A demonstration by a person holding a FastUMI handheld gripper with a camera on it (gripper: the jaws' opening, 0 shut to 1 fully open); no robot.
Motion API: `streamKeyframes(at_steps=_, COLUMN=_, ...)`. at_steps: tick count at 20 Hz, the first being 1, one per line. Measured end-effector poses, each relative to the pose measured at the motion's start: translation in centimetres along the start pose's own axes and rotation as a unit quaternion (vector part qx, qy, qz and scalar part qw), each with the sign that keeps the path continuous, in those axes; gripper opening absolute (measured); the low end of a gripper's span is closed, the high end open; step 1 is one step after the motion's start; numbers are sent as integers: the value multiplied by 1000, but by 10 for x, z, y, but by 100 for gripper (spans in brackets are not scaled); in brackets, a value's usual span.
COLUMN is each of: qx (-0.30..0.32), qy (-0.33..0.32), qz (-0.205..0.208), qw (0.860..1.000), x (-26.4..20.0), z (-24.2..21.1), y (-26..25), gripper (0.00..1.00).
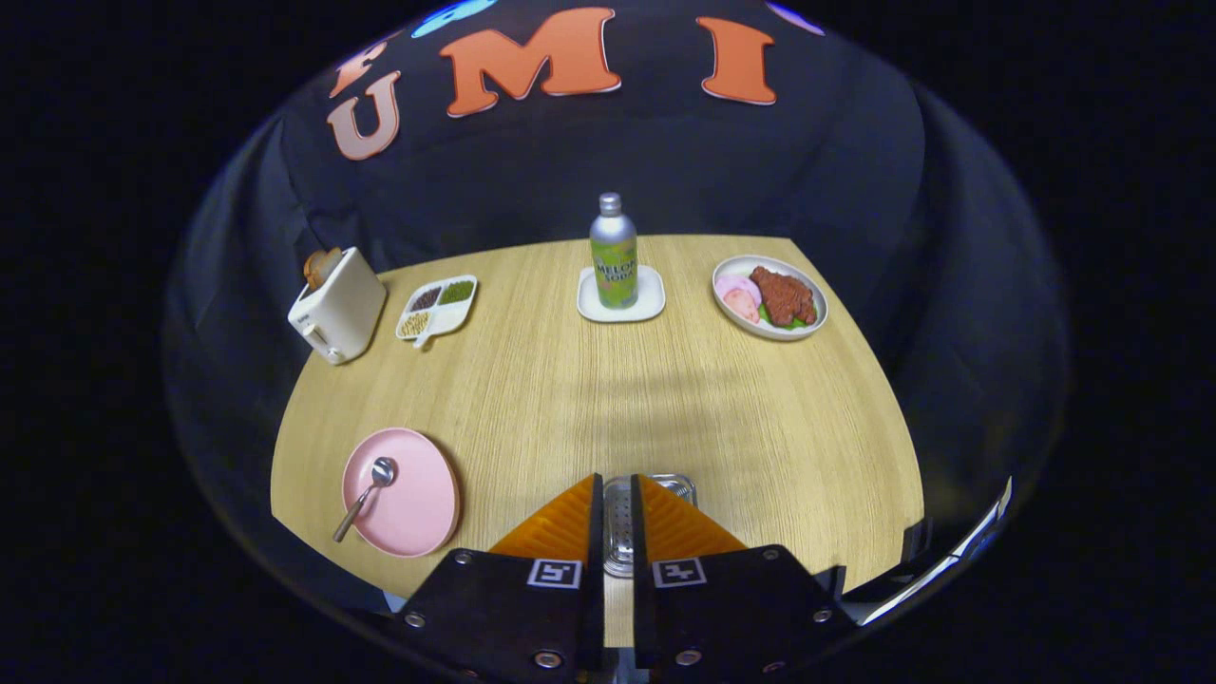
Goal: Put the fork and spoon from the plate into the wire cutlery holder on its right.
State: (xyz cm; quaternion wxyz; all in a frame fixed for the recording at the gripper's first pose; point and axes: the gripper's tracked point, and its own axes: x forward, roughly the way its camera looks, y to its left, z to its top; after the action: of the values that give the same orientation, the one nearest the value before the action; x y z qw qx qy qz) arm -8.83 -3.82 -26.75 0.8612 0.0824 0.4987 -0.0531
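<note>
My fingers [618,494] are nearly closed, empty, over the holder [619,532]; the spoon [365,496] lies left of them on the plate [408,508], handle slanting toward me

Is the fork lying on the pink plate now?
No, the pink plate carries just a spoon, left of the tool.

pink plate [408,494], orange fingers [560,527], pale wood-grain table [665,399]
</note>
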Motion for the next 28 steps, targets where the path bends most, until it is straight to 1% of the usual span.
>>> streamKeyframes(at_steps=3, qx=18, qy=-75, qz=-3, qw=997, x=-14, z=23, y=16, gripper=19)
streamKeyframes(at_steps=7, qx=23, qy=-165, qz=-23, qw=986, x=-34, z=47, y=34, gripper=26)
streamKeyframes(at_steps=11, qx=28, qy=-228, qz=-40, qw=972, x=-54, z=60, y=61, gripper=41)
streamKeyframes(at_steps=12, qx=31, qy=-240, qz=-48, qw=969, x=-58, z=62, y=67, gripper=47)
streamKeyframes(at_steps=15, qx=32, qy=-254, qz=-55, qw=965, x=-59, z=59, y=93, gripper=59)
streamKeyframes(at_steps=16, qx=33, qy=-253, qz=-53, qw=965, x=-59, z=56, y=104, gripper=67)
streamKeyframes(at_steps=18, qx=37, qy=-251, qz=-46, qw=966, x=-55, z=51, y=129, gripper=76)
streamKeyframes(at_steps=22, qx=27, qy=-250, qz=-36, qw=967, x=-52, z=44, y=176, gripper=83)
streamKeyframes(at_steps=25, qx=16, qy=-245, qz=-27, qw=969, x=-46, z=39, y=208, gripper=84)
streamKeyframes(at_steps=28, qx=6, qy=-214, qz=-16, qw=977, x=-28, z=22, y=239, gripper=85)
